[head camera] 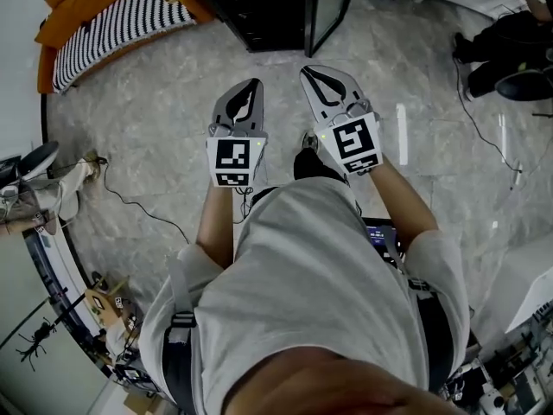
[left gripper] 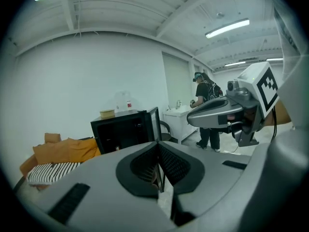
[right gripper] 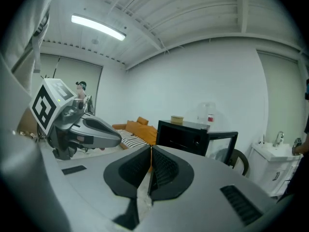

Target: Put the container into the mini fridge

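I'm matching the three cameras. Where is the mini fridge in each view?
Head view: fridge at the top edge, centre.
Left gripper view: fridge left of centre, against the wall.
Right gripper view: fridge just right of centre.
Shared landmark: the orange sofa, left of the fridge in every view.

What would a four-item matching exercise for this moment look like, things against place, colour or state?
Things:
1. mini fridge door
2. sofa cushion
3. small round tub
4. right gripper

Place, colour or state:
A. on top of the mini fridge
B. fingers shut, nothing between them
C. orange
D. standing open

Pairs: 1-D, 2-C, 3-A, 4-B
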Demonstrator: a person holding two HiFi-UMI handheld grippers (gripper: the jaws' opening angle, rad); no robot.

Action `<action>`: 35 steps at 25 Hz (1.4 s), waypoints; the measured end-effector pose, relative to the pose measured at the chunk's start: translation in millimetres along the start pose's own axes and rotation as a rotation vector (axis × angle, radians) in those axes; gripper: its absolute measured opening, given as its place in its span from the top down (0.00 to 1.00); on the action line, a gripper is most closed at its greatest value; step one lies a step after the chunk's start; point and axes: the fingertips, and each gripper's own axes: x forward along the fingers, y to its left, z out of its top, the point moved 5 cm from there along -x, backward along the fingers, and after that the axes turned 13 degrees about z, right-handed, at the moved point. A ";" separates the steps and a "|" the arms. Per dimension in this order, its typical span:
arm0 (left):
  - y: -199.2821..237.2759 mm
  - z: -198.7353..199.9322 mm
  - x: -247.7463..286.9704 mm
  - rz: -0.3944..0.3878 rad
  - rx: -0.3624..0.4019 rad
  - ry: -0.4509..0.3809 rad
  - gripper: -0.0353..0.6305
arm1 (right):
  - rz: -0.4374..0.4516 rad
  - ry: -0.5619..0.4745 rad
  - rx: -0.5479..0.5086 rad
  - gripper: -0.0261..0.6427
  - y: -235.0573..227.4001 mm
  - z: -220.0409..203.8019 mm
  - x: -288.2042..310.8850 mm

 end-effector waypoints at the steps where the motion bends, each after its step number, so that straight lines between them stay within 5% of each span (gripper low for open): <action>1: 3.7 4.3 8.8 0.006 0.004 -0.002 0.93 | 0.006 -0.008 0.006 0.90 -8.8 2.3 4.8; 7: 38.9 36.9 44.4 0.001 -0.025 -0.078 0.93 | 0.025 -0.043 0.015 0.90 -43.8 18.6 38.0; 10: 54.9 53.9 55.2 0.073 0.025 -0.128 0.93 | 0.031 -0.078 0.025 0.90 -55.3 34.9 46.5; 13: 62.5 56.4 75.8 0.075 0.115 -0.099 0.93 | 0.032 -0.093 0.026 0.90 -65.2 42.9 56.5; 18: 107.9 66.2 119.6 0.055 0.091 -0.108 0.93 | 0.009 -0.053 0.091 0.90 -85.3 43.7 78.8; 21: 122.1 78.4 151.3 0.029 0.195 -0.120 0.93 | -0.004 -0.055 0.154 0.90 -105.7 52.2 96.3; 26: 133.4 102.6 201.8 -0.009 0.280 -0.147 0.93 | -0.046 -0.064 0.076 0.90 -135.0 82.5 129.5; 35: 189.7 119.8 266.4 0.076 0.394 -0.215 0.93 | -0.075 -0.002 0.029 0.90 -183.0 106.8 193.2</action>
